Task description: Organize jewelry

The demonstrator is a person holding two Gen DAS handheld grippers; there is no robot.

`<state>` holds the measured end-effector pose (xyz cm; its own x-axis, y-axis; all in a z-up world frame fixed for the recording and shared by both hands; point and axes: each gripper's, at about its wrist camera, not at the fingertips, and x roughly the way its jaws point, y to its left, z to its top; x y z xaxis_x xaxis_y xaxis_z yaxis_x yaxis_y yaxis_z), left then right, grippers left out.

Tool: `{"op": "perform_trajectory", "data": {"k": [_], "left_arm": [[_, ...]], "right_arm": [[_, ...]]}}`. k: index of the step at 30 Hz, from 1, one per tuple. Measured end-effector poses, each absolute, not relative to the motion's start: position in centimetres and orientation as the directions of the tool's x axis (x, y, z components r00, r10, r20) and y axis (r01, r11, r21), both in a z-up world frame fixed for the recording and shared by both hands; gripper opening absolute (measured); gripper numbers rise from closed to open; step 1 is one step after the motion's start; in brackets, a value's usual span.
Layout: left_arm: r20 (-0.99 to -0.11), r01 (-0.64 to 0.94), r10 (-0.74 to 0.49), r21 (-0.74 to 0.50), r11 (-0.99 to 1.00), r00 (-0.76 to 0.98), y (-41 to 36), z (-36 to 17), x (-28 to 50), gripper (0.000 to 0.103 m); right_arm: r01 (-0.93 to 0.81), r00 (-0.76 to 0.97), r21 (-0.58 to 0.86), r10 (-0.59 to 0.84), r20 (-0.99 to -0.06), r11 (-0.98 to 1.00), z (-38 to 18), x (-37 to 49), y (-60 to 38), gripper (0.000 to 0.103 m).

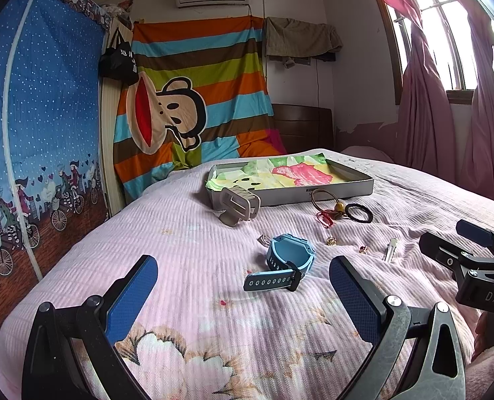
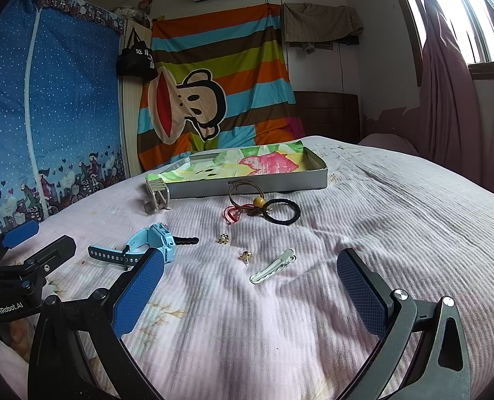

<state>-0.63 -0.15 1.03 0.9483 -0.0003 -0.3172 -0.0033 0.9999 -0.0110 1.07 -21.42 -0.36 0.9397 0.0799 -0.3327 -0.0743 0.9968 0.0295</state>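
From the left wrist, the left claw hangs wide open and empty over the pink bed, the blue watch lying just ahead between its fingers, the lined tray waiting further back. Over to the right wrist: the right claw is spread open too, holding nothing, with the silver hair clip and a tiny gold earring right before it. The risk here: soft, wrinkled bedding could swallow those small pieces, so a pinch may grab fabric instead
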Motion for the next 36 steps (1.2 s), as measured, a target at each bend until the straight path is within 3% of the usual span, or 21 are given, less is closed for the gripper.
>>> {"op": "perform_trajectory", "data": {"k": [36], "left_arm": [[-0.336,0.015,-0.026,-0.035,0.999,0.942,0.2,0.8,1.4,0.103]], "right_arm": [[-0.101,0.942,0.021,0.102,-0.320,0.995,0.2,2.0,-21.5,0.102]]}}
